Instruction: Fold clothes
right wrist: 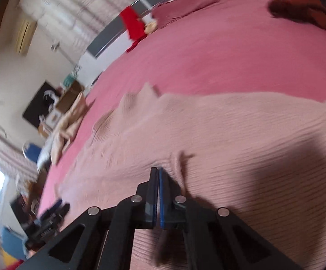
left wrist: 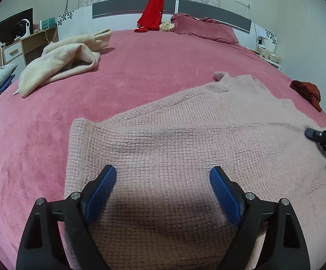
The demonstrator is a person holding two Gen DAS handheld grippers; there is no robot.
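I'm holding my left tongs (left wrist: pixel 163 175) wide open, empty, over one pink sweater (left wrist: pixel 185 135); right tongs (right wrist: pixel 158 171) are pinching shut, possibly on knit. One beige garment (left wrist: pixel 61 60) is lying upper left.

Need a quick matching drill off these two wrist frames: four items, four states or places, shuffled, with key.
1. left gripper
2. right gripper
3. beige sweater
4. red garment

A. draped on the headboard
B. jaws shut
C. jaws wide open over the pink sweater
D. crumpled on the bed's far left

Pairs: 1-C, 2-B, 3-D, 4-A
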